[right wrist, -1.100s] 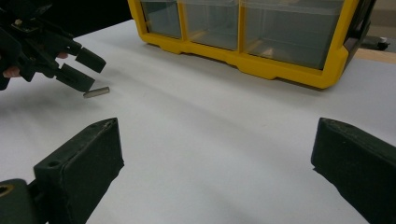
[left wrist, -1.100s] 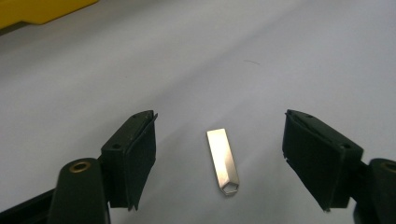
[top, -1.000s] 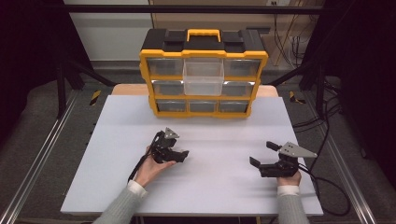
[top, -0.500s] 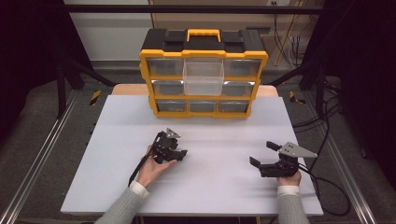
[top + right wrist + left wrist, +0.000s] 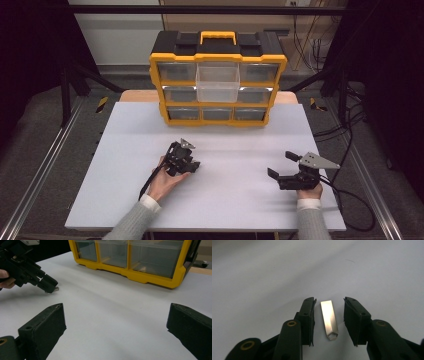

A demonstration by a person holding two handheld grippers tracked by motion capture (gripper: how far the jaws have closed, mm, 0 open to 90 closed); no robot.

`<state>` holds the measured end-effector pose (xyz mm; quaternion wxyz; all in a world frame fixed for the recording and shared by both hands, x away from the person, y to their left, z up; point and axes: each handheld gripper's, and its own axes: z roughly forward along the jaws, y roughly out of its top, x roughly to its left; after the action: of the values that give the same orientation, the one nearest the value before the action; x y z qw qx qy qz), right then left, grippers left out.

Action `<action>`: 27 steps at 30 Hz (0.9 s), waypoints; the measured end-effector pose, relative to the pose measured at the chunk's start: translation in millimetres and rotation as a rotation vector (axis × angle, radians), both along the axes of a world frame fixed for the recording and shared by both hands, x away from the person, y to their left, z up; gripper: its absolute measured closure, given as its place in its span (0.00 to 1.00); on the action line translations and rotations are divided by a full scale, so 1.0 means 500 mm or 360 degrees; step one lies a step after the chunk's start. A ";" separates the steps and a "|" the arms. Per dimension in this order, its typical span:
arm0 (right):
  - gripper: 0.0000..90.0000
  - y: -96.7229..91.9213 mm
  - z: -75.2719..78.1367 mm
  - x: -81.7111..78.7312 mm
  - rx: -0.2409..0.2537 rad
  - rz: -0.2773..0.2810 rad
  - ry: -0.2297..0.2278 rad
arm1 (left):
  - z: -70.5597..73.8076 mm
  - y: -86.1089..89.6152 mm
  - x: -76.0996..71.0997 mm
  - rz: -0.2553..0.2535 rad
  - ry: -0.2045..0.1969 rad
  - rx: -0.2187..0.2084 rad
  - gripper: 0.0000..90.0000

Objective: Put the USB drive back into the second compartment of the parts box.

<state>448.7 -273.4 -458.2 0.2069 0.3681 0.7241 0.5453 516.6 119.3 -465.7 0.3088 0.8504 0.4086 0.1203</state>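
1. Silver metal clip (image 5: 329, 319) lies flat on the white tabletop (image 5: 225, 200), between the jaws of the left tongs (image 5: 329, 305).
2. Those jaws have just been closing; a small gap remains on each side of the clip.
3. Right tongs (image 5: 281, 165) rest well apart, jaws wide and empty.
4. Yellow drawer organizer (image 5: 218, 80) stands at the far edge.

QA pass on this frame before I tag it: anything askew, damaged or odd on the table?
One thing: the clear middle drawer of the yellow organizer is pulled out past its neighbours. Otherwise nothing stands out. The small metal piece lies flat and intact on the white table, between the left gripper fingers, untouched.
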 end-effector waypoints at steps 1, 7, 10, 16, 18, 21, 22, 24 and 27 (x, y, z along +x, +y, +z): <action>0.03 0.000 0.000 0.000 0.0000 0.0000 0.0000 | 0.001 0.000 0.000 0.0001 0.0003 0.0003 0.70; 0.03 0.000 0.000 0.000 0.0000 0.0001 0.0000 | 0.001 -0.003 -0.001 0.0005 -0.0003 0.0026 0.75; 0.03 0.000 0.000 0.000 0.0001 0.0000 0.0000 | 0.002 -0.003 -0.001 0.0005 0.0000 0.0026 0.77; 0.03 0.000 0.000 0.000 0.0001 0.0001 -0.0001 | 0.003 -0.006 -0.002 0.0001 0.0003 0.0045 0.82; 0.03 0.000 0.000 0.000 0.0001 0.0000 0.0000 | 0.003 -0.007 -0.003 0.0001 0.0000 0.0055 0.84; 0.03 0.000 0.000 0.000 0.0001 0.0001 -0.0001 | 0.003 -0.006 -0.003 -0.0001 0.0006 0.0056 0.86; 0.03 0.000 0.000 0.000 0.0001 0.0001 -0.0001 | 0.003 -0.006 -0.003 -0.0001 0.0006 0.0056 0.87; 0.03 0.000 0.000 0.000 0.0001 0.0001 0.0000 | 0.003 -0.005 -0.002 -0.0003 0.0009 0.0052 0.87; 0.03 0.000 0.000 0.000 0.0001 0.0001 -0.0001 | 0.004 -0.004 -0.002 -0.0004 0.0014 0.0049 0.87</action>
<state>448.7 -273.6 -458.0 0.2067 0.3677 0.7240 0.5458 515.6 117.1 -463.9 0.2939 0.8562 0.4069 0.1224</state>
